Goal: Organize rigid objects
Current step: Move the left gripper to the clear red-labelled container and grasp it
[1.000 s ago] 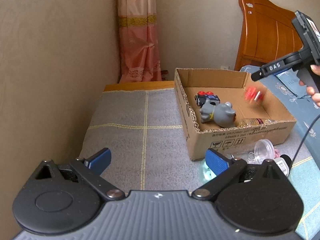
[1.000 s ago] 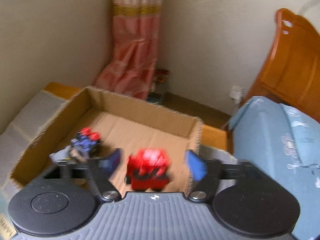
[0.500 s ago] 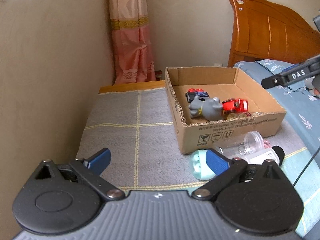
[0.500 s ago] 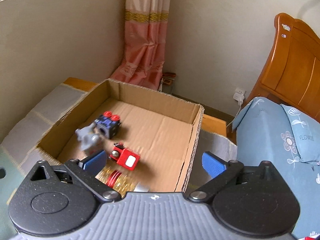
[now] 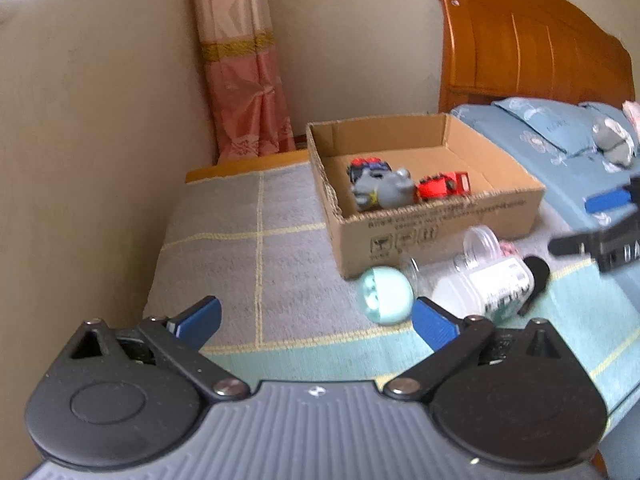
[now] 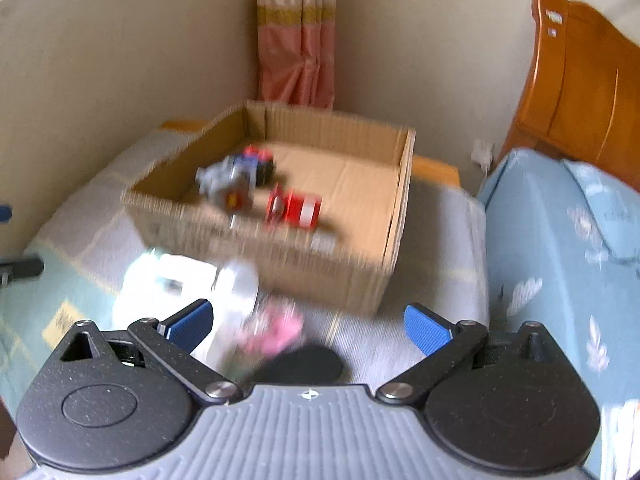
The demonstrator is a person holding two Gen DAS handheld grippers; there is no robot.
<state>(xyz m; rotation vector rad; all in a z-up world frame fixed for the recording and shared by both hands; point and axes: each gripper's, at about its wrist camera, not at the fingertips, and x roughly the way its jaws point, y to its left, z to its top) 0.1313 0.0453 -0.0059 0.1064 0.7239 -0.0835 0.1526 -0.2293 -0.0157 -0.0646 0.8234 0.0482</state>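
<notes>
We see our left gripper [image 5: 316, 320], blue ribbed pads on black linkage arms, silver pivot screws, grey ridged housing, round black discs, our right gripper [image 6: 306, 324] alike

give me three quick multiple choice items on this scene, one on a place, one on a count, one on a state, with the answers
1. Where is the red toy truck?
A. inside the brown cardboard box
B. on the blue bedspread
C. between the right tongs

2. How many toys lie in the box?
A. one
B. three
C. six

3. How do the right tongs stand?
A. shut on the pale green ball
B. shut on the truck
C. open, gripping nothing

Answers: 1 A, the truck sits on the box floor beside the grey animal figure. 2 B, the truck, the grey figure and a dark blue toy car show there. 3 C, the blue pads stand wide apart, with only a blurred clear plastic jar on the blanket beyond them.
</notes>
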